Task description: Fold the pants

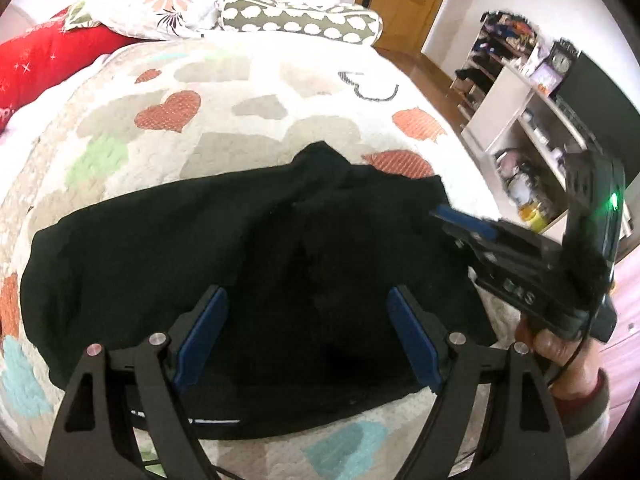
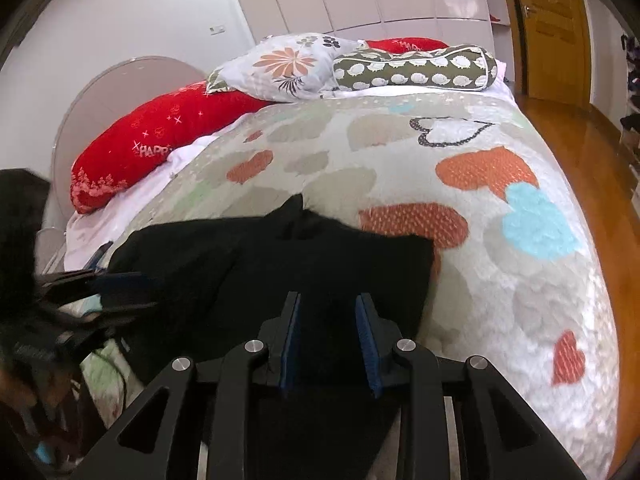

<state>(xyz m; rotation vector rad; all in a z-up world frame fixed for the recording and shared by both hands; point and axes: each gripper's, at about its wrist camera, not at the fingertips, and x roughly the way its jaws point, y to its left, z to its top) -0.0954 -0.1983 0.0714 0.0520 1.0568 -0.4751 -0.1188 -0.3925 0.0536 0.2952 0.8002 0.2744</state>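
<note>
From the left wrist, the left gripper (image 1: 308, 336) tilts steeply down over the black pants (image 1: 240, 264), its blue pads spread wide with nothing clamped. The pants lie folded in a broad band on the heart-print bedspread (image 1: 248, 120). At the right edge a hand (image 1: 560, 360) holds the right gripper (image 1: 440, 216) — fingertips at the pants' far right corner.

From the right wrist, the right gripper (image 2: 330, 340) slants down over the pants (image 2: 280, 264), jaws narrowed yet parted; whether they pinch cloth is unclear.
</note>
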